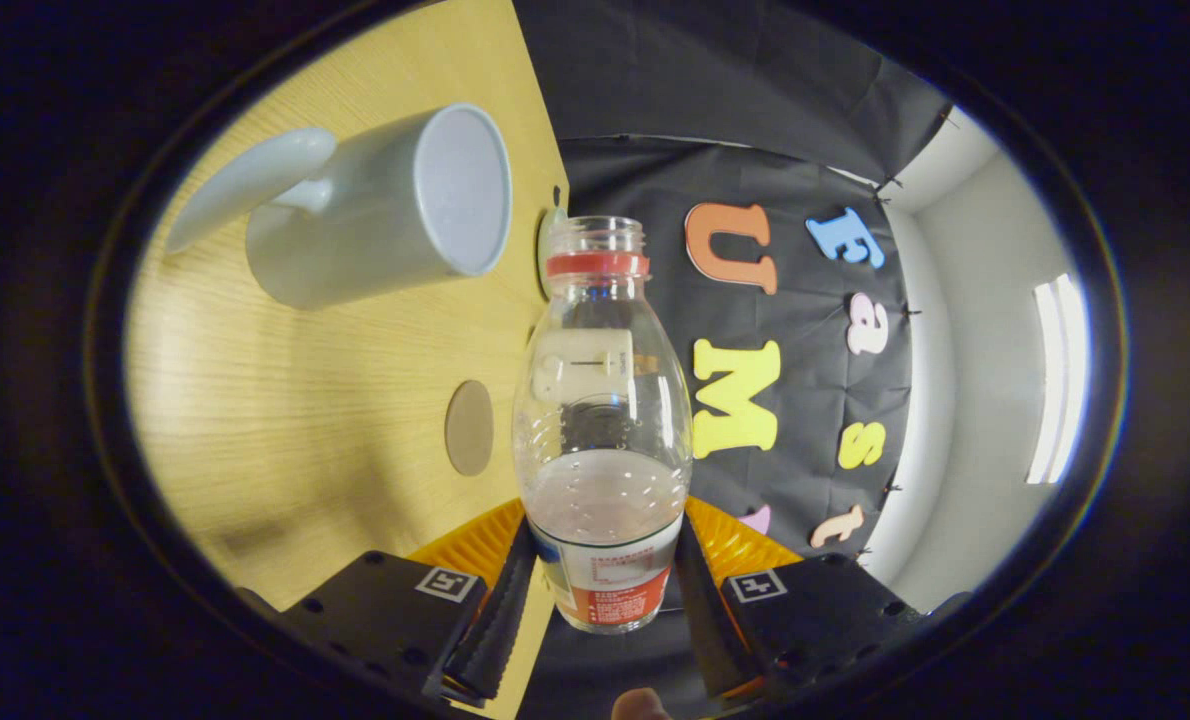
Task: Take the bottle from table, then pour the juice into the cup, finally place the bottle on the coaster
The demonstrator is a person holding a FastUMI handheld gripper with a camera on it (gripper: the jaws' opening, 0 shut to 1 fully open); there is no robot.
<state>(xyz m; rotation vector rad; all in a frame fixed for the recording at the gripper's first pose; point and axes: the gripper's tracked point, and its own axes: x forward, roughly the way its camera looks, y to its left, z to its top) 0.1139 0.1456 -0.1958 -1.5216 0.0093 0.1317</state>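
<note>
My gripper is shut on a clear plastic bottle, both fingers pressing its labelled lower part. The bottle has a red neck ring and no cap, and some pale liquid lies in the part nearest the fingers. The whole view is rolled sideways, so the bottle lies about level with the wooden table. A pale mug with a big handle stands on the table beyond the fingers, its open rim close beside the bottle's mouth. A round brown coaster lies on the table next to the bottle's body.
A small pale round object sits at the table's edge, half hidden behind the bottle's neck. The table's edge runs right beside the bottle, with black cloth wall and a white wall with a light past it. A fingertip shows behind the gripper.
</note>
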